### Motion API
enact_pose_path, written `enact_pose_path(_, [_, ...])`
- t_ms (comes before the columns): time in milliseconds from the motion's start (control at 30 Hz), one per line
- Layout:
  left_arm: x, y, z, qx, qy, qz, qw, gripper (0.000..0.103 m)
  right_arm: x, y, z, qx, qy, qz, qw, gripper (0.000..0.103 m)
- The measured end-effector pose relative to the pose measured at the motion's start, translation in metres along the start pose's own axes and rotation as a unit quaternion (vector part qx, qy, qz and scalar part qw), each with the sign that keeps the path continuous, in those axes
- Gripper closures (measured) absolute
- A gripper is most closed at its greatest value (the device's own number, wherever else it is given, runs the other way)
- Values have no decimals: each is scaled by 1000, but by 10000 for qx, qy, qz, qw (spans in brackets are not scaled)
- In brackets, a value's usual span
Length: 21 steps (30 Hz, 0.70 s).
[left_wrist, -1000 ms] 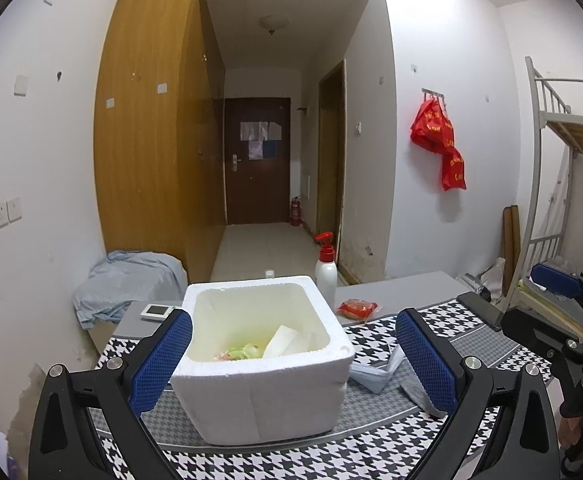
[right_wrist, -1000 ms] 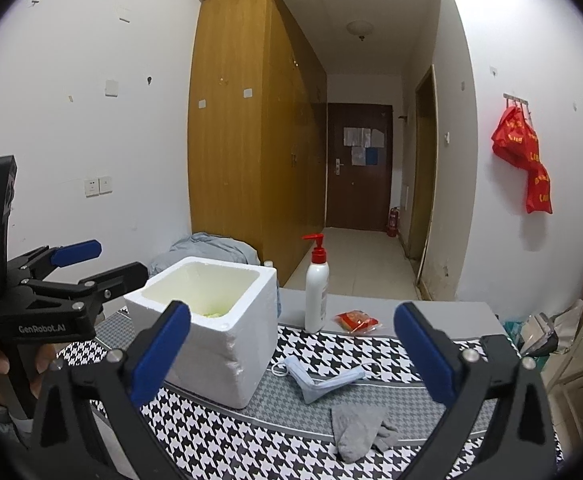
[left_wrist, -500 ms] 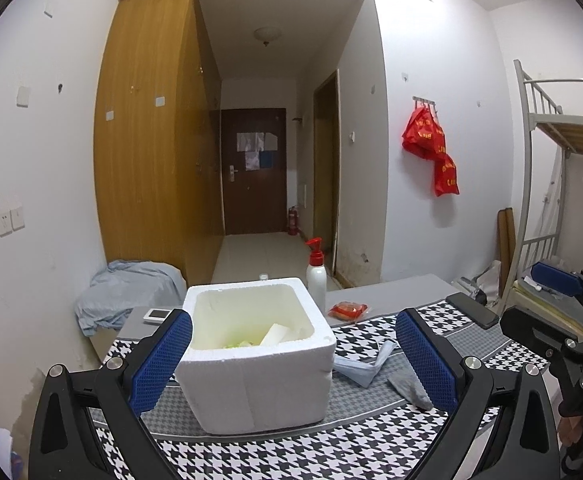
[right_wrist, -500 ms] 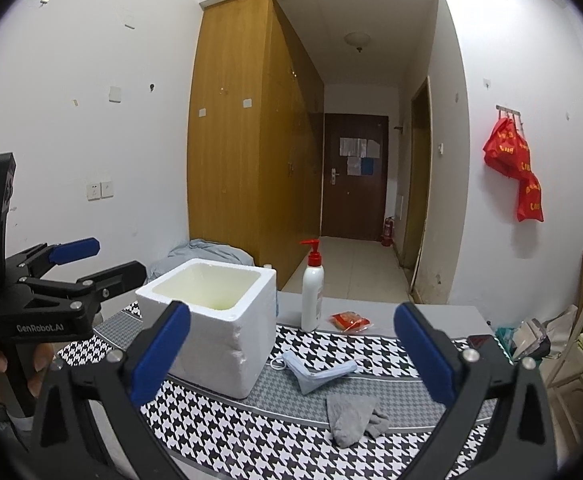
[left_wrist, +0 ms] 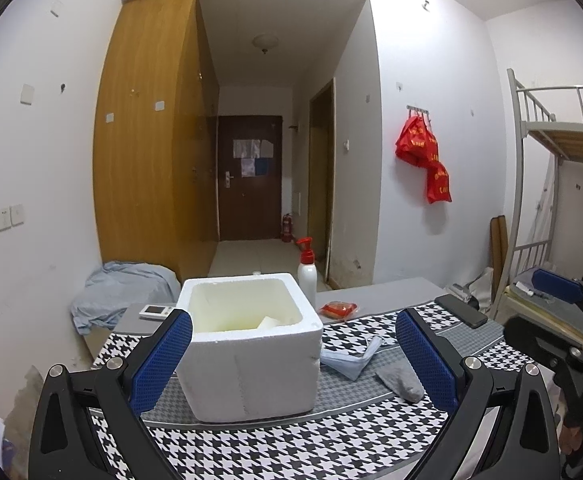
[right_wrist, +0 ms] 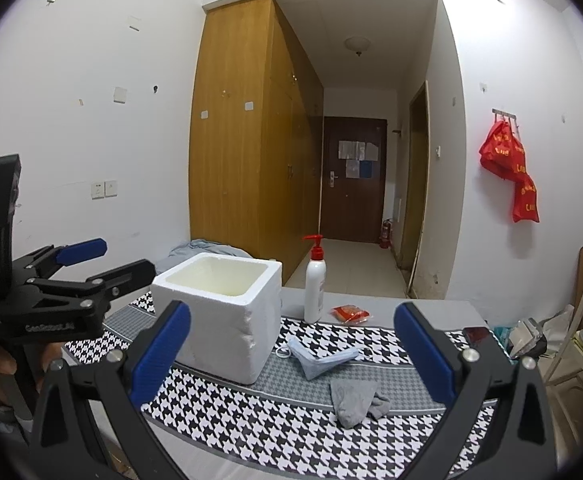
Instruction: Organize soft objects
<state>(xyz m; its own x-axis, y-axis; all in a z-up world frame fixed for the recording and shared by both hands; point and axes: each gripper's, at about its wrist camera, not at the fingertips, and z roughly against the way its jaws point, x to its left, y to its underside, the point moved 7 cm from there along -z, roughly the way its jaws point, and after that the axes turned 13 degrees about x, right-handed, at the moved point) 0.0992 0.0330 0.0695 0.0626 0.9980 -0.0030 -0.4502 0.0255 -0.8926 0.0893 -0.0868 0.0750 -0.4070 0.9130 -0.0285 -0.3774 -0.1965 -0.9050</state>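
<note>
Both grippers wide apart, empty; sock (right_wrist: 357,400) & mask (right_wrist: 319,356) beside foam box (right_wrist: 227,316)

- Dormitory room.
- Metal bunk bed (left_wrist: 547,128), right.
- Wooden wardrobe (right_wrist: 251,136) along hallway.
- Entry door (left_wrist: 249,178), papers taped on.
- Red bags (right_wrist: 513,168) on wall hooks.
- Fire extinguisher (left_wrist: 287,229) beside door.

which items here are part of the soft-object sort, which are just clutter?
Job:
foam box
face mask
grey sock
left gripper, open
right gripper, open

Clutter:
pump bottle
red packet
phone
small white device
red bags on the wall hook
</note>
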Motion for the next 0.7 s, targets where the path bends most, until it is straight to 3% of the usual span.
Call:
enact_pose_path(300, [-10, 27, 4, -144, 152, 37, 9998, 1, -5, 22, 5, -175, 143, -70, 9997, 0])
enact_pose_path(700, [-21, 64, 2, -245, 266, -70, 9993, 1, -15, 63, -13, 149, 103, -256, 9995, 0])
